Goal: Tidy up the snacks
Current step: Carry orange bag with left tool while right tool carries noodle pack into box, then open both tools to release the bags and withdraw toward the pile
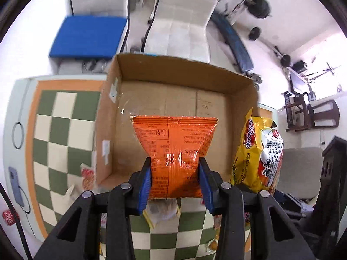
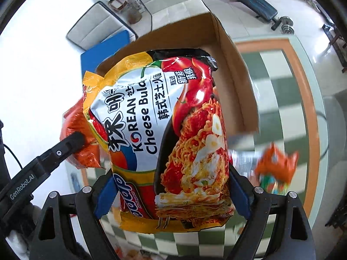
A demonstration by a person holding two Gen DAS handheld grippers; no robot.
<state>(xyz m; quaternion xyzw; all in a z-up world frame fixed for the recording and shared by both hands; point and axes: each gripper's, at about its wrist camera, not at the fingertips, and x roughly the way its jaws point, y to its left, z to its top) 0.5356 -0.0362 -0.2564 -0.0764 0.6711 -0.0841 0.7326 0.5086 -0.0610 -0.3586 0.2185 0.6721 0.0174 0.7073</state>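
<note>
Both tools are loaded. Left gripper (image 1: 174, 173) is clamped on the orange snack packet (image 1: 173, 151), blue pads pinching its near half so the film puckers inward between them; the far crimped seam hangs free over the cardboard box (image 1: 151, 101). Right gripper (image 2: 171, 192) has its jaws spread wide around the large Korean cheese noodle pack (image 2: 164, 134), pads bearing on its two long edges near the bottom of the pack.

Handling, as I judge it: the orange packet is light, soft and glossy. It deforms under the pads, so my grip rests on crushed film and contents more than on any firm edge. Slip is possible if I swing it hard. The noodle pack is bulkier and stiffer, probably several bricks inside, brittle if squeezed harder. Its foil is slick, and a hold so near one end leaves most of the length unsupported and free to tip.

Beyond the grippers, both items hang above the green-and-cream checked table (image 1: 63, 130), where loose snacks (image 1: 87, 176) lie just beside the box's near left corner. The box stands open and appears empty, its floor bare. White chairs (image 1: 180, 30) stand farther off.
</note>
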